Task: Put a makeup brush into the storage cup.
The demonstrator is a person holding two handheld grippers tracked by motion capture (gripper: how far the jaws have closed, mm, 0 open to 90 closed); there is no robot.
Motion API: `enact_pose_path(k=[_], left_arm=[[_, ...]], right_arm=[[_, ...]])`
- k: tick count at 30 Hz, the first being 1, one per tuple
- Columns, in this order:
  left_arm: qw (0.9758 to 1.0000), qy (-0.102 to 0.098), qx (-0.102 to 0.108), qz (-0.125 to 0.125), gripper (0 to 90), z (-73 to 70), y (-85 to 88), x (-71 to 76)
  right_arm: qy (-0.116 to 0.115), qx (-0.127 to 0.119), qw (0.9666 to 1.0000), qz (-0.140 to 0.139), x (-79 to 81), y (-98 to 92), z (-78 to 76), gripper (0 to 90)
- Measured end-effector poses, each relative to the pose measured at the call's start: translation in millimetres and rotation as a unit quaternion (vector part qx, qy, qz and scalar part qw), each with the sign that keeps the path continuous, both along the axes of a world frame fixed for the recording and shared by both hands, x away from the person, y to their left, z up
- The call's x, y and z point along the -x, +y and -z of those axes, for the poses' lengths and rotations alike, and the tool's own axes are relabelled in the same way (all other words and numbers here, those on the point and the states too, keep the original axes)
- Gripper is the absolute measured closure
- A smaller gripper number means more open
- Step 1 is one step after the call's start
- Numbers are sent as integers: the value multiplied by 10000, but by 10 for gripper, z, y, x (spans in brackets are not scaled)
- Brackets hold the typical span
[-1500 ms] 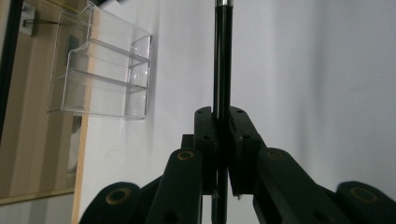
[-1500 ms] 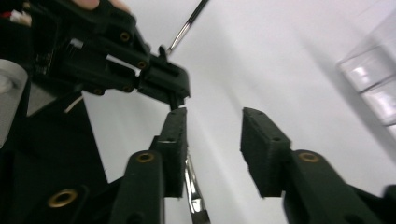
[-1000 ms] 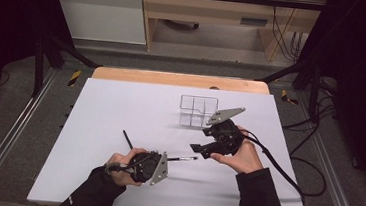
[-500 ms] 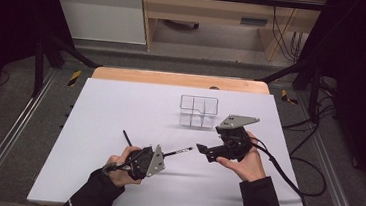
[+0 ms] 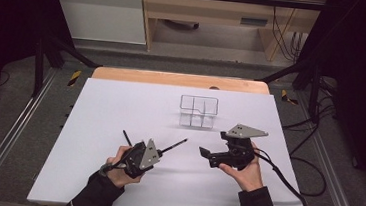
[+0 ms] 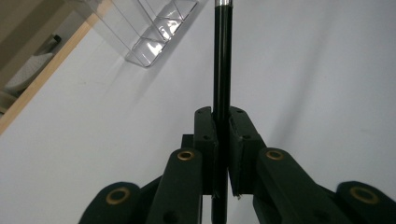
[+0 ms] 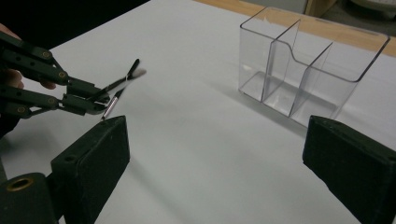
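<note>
1. Clamping a thin black pen (image 6: 222, 70), the left gripper (image 5: 159, 151) has its jaws pressed tight on the shaft, as the left gripper view shows; the pen runs straight out between the pads to a silver band at its far end.
2. From the high view the pen points away from the left hand (image 5: 120, 165) toward the middle of the table, slanting up and to the right, its tip clear of the white table (image 5: 121, 102).
3. The right gripper (image 5: 205, 154) holds nothing; its jaws have just been opening and now stand wide apart, with bare table between them in the right gripper view.
4. The right hand (image 5: 245, 171) keeps that gripper low over the table, aimed leftward at the pen's tip, near it but apart.
5. A second slim black pen (image 5: 127, 138) lies on the table just behind the left hand.
6. A clear plastic organizer (image 5: 198, 111) with several compartments stands upright farther back, empty, beyond both grippers.
</note>
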State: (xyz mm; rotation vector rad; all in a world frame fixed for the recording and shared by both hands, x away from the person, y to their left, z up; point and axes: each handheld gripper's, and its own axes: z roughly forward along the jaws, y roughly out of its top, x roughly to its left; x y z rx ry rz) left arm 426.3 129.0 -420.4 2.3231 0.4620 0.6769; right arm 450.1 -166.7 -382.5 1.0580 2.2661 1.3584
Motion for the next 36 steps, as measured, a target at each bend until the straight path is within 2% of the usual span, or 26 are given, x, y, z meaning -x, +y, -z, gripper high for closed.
enact_pose_path(k=[2,9,13,17,19,21,25,27,32,36], left_arm=[[9998,76,179,-82,828,-1,19,-14],[9983,197,421,-357,827,46,8,-30],[9969,259,577,-462,827,62,-10,-25],[9944,369,806,-583,827,78,-7,-35],[9945,338,807,-578,827,78,0,-40],[9936,344,891,-605,826,79,6,-43],[9902,408,1118,-734,827,81,12,-51],[9890,421,1163,-810,827,81,12,-53],[9834,488,1410,-1033,827,91,4,-62],[9799,444,1572,-1148,827,87,11,-58]], right_arm=[[30,16,10000,18,2,5,26,76],[-29,-95,10000,12,30,41,52,82],[-55,-232,9997,65,31,91,93,88],[-92,-390,9991,115,24,132,126,92],[-114,-437,9989,150,26,135,126,92],[-141,-491,9986,152,31,136,120,110],[-139,-670,9976,119,35,169,124,124],[-170,-820,9964,138,39,209,121,122],[-199,-902,9956,121,40,286,112,110],[-204,-1035,9943,180,29,346,110,108]])
